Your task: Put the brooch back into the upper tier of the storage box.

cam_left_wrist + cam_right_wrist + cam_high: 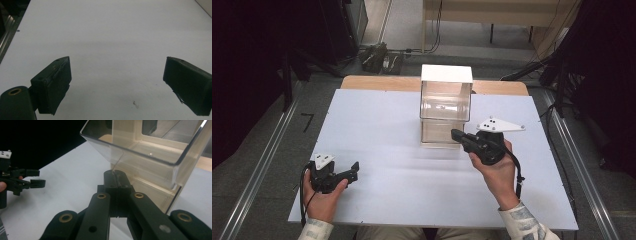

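Right tool [458,135], black two-jaw, jaws pressed together at the lower front edge of the clear plastic box with white lid [446,102], possibly pinching its thin flap; box stands upright at the far centre of the white table [402,170]. Left tool [349,174], jaws spread wide, empty, rests near the table's near-left corner. Handling judgement: pull gently and straight, lest the light box slide or tip

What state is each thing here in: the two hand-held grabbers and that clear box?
Left gripper: open, jaws wide apart, holding nothing, over bare table.
Right gripper: shut, jaws pressed together at the clear box's lower edge.
Clear box: upright on the table, white top, looks empty.
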A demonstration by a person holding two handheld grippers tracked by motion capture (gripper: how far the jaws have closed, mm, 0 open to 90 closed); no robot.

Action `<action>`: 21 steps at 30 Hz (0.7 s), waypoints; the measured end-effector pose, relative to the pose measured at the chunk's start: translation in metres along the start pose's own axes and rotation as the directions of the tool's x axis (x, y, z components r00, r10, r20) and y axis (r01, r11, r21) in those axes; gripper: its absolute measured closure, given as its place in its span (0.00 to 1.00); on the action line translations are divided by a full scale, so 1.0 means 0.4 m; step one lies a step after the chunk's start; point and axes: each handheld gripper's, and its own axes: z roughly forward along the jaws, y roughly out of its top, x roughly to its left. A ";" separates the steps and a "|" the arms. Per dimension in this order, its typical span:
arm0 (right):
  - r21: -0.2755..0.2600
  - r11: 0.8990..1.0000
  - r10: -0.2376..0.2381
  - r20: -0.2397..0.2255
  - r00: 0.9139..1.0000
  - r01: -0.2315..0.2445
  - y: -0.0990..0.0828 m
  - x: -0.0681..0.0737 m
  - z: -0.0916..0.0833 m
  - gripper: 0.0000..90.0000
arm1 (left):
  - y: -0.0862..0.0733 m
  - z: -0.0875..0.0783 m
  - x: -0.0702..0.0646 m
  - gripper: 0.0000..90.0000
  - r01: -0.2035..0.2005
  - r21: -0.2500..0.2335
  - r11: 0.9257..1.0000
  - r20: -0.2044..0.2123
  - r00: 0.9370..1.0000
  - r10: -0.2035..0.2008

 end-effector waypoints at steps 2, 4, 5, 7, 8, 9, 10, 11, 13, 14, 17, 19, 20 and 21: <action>-0.007 1.000 -0.005 -0.007 1.000 0.005 0.009 0.001 -0.003 0.97 | 0.000 0.001 0.000 0.10 -0.001 0.003 1.000 -0.002 1.000 0.001; -0.009 1.000 -0.006 -0.009 1.000 0.006 0.010 0.001 -0.004 0.97 | 0.000 0.001 0.000 0.10 0.000 0.005 1.000 -0.001 1.000 0.000; -0.011 1.000 -0.011 -0.013 1.000 0.011 0.013 0.002 -0.004 0.97 | 0.000 0.002 -0.001 0.10 -0.001 0.003 1.000 -0.001 1.000 0.001; -0.012 1.000 -0.011 -0.011 1.000 0.011 0.015 0.002 -0.004 0.97 | 0.000 0.002 -0.001 0.10 -0.001 0.002 1.000 0.001 1.000 0.001; -0.012 1.000 -0.009 -0.012 1.000 0.009 0.016 0.003 -0.005 0.97 | 0.000 0.002 -0.001 0.10 -0.001 0.003 1.000 0.001 1.000 0.001; -0.017 1.000 -0.009 -0.015 1.000 0.009 0.020 0.002 -0.005 0.97 | 0.000 0.002 -0.001 0.10 -0.001 0.002 1.000 0.001 1.000 0.001; -0.018 1.000 -0.011 -0.015 1.000 0.011 0.021 0.002 -0.005 0.97 | 0.000 0.001 0.000 0.10 0.001 -0.001 1.000 0.003 1.000 -0.001; -0.018 1.000 -0.011 -0.015 1.000 0.011 0.021 0.002 -0.005 0.97 | 0.000 0.001 0.000 0.10 0.001 -0.001 1.000 0.003 1.000 -0.001; -0.023 1.000 -0.013 -0.019 1.000 0.013 0.026 0.004 -0.005 0.97 | 0.000 0.000 0.000 0.10 0.002 -0.004 1.000 0.003 1.000 -0.002; -0.023 1.000 -0.013 -0.019 1.000 0.013 0.026 0.004 -0.005 0.97 | 0.000 -0.001 0.000 0.10 0.003 -0.004 1.000 0.003 1.000 -0.003; -0.027 1.000 -0.015 -0.020 1.000 0.014 0.033 0.006 -0.005 0.97 | 0.001 -0.001 0.001 0.10 0.003 -0.005 1.000 0.004 1.000 -0.003; -0.031 0.999 -0.015 -0.020 1.000 0.014 0.035 0.006 -0.004 0.97 | 0.001 -0.002 0.000 0.10 0.002 -0.003 1.000 0.004 1.000 -0.002; -0.031 0.999 -0.014 -0.020 1.000 0.013 0.037 0.007 -0.003 0.97 | 0.000 -0.002 0.000 0.10 0.002 -0.003 1.000 0.004 1.000 -0.002; -0.034 0.999 -0.014 -0.021 1.000 0.014 0.039 0.008 -0.003 0.97 | 0.000 -0.002 0.000 0.10 0.001 -0.005 1.000 0.004 1.000 -0.001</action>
